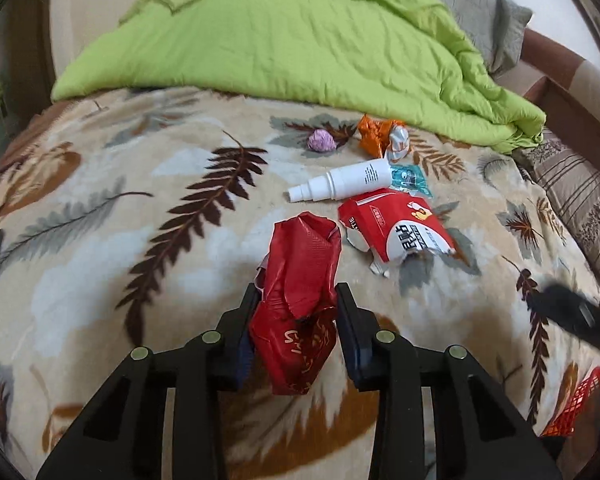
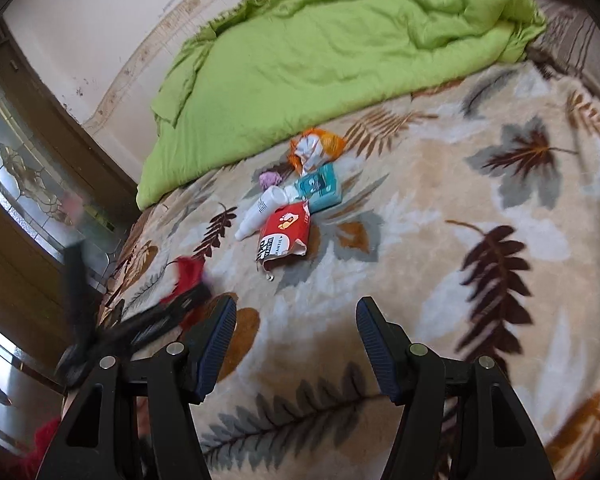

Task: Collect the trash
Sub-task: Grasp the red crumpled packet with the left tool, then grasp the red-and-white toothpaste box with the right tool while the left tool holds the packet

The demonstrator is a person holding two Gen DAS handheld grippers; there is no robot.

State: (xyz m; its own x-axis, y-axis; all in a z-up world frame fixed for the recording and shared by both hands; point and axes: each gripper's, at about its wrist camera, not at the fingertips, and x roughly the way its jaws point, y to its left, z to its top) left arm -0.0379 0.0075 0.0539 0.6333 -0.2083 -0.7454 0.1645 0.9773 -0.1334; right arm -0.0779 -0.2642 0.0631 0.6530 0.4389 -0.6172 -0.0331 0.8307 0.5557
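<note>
My left gripper [image 1: 297,294] is shut on a crumpled dark red wrapper [image 1: 300,292] and holds it above the leaf-patterned bed blanket [image 1: 120,240]. Beyond it lie a torn red-and-white packet [image 1: 396,232], a white spray bottle [image 1: 340,181], a teal packet [image 1: 410,178], an orange-and-silver wrapper [image 1: 382,136] and a small purple ball [image 1: 322,141]. My right gripper [image 2: 296,312] is open and empty over the blanket. The same pile shows ahead of it: the red-and-white packet [image 2: 284,234], the bottle [image 2: 260,208], the teal packet [image 2: 320,188]. The left gripper with its wrapper [image 2: 186,276] appears blurred at the left.
A green quilt [image 1: 300,36] covers the far half of the bed. A red mesh basket [image 1: 576,404] shows at the right edge of the left wrist view, beside the blurred right gripper. A grey pillow [image 1: 484,12] lies far right. A wooden door with glass [image 2: 24,184] stands left of the bed.
</note>
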